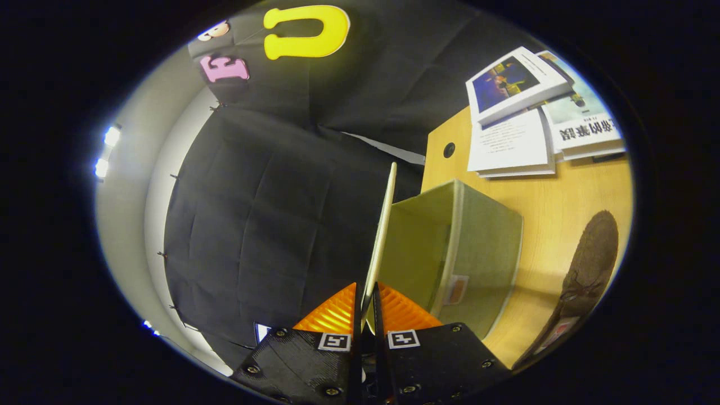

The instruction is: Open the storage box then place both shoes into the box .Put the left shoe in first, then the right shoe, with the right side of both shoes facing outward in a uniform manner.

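My gripper point(367, 306) is shut on the box lid point(382, 230), a thin pale panel seen edge-on that runs up and away from between the fingers. The olive-green storage box point(484, 242) stands open just to the right of the lid on the wooden table, its inside visible. A dark brown shoe point(588, 270) lies on the table to the right of the box, its sole partly turned toward me. The view is strongly tilted.
The light wooden table point(557, 197) carries a stack of books and booklets point(517, 112) beyond the box, near a round cable hole point(449, 149). The booth's black cloth wall point(253, 214) hangs left of the lid, with a white wall and lights beyond it.
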Available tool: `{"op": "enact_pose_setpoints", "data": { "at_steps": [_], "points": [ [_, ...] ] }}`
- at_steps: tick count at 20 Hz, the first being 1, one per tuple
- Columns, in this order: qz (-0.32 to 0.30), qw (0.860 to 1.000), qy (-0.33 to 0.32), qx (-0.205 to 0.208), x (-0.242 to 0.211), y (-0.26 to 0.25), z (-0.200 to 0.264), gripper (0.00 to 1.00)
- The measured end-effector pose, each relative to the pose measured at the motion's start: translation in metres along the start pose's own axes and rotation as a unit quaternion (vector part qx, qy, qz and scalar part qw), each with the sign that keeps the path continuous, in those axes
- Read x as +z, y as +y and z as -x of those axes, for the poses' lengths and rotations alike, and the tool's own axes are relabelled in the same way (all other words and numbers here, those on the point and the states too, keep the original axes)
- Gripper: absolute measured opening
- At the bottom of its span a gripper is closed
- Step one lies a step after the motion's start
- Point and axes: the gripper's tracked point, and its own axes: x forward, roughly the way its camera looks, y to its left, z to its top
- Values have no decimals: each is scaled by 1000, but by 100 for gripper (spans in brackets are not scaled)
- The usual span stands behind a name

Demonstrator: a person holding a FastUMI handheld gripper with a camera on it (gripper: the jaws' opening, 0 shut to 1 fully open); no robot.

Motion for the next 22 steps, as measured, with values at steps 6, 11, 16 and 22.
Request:
{"op": "enact_pose_setpoints", "data": {
  "at_steps": [6,11,16,22],
  "points": [
    [54,999,11,-3,7,54,-35,9],
    [80,997,22,-1,8,90,-74,10],
    [96,995,35,0,3,116,-126,11],
    [92,995,43,-11,-14,127,-172,11]
  ]
}}
